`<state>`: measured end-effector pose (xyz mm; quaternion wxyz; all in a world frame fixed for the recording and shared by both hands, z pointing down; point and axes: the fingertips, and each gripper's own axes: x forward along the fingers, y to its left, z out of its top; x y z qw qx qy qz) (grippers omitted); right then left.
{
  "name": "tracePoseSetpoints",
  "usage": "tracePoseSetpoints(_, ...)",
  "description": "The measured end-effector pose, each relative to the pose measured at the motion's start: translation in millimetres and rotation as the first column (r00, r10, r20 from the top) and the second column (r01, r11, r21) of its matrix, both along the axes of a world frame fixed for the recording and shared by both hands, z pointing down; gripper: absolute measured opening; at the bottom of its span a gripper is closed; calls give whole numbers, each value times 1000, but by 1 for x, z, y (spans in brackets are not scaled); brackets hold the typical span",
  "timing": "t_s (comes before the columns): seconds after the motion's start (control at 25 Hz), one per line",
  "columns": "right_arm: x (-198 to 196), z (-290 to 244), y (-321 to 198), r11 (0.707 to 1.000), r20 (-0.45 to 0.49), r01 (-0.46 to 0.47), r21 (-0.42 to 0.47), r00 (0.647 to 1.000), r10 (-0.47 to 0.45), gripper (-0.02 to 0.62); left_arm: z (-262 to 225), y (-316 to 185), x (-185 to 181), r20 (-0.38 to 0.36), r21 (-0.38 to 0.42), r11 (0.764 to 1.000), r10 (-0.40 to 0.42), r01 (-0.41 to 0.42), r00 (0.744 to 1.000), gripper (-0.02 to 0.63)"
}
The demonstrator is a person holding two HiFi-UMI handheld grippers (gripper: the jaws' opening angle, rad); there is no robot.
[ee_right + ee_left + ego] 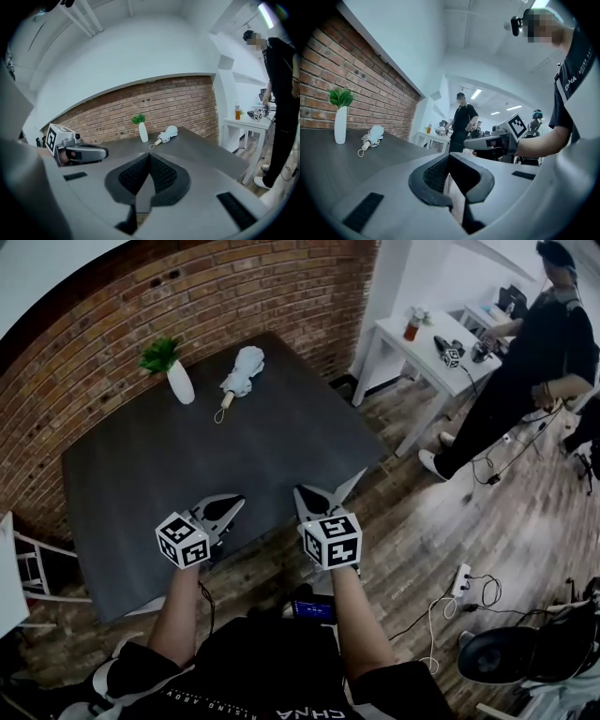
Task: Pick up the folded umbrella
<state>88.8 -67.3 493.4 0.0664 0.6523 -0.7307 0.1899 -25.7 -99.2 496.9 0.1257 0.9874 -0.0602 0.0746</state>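
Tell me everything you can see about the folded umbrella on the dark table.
The folded umbrella is pale, whitish fabric, loosely bunched, with a short tan handle that looks wooden and a thin cord loop at its end. It lies flat at the far side of the dark table, handle toward the person, just right of the white vase in the head view, apart from it. Only the table touches it.

White umbrella (242, 370) — dark-grey table (122, 474)
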Motion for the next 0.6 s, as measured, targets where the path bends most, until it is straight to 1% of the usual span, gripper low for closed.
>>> tracePoseSetpoints(0.16,25,0,-17,998,8,55,4,998,-55,8,-4,-10,22,-2,7,998,-58,58,998,2)
tracePoseSetpoints(0.28,35,4,-27,996,17,84,0,996,-84,8,-1,-15,28,8,0,996,-95,95,995,2)
tracePoseSetpoints(0.4,37,10,-35,994,34,108,-9,994,-108,8,7,-23,29,25,-15,992,-125,126,992,2)
tracePoseSetpoints(0.6,44,24,-51,992,52,122,-23,991,-121,8,18,-39,39,42,-31,990,-133,135,990,2)
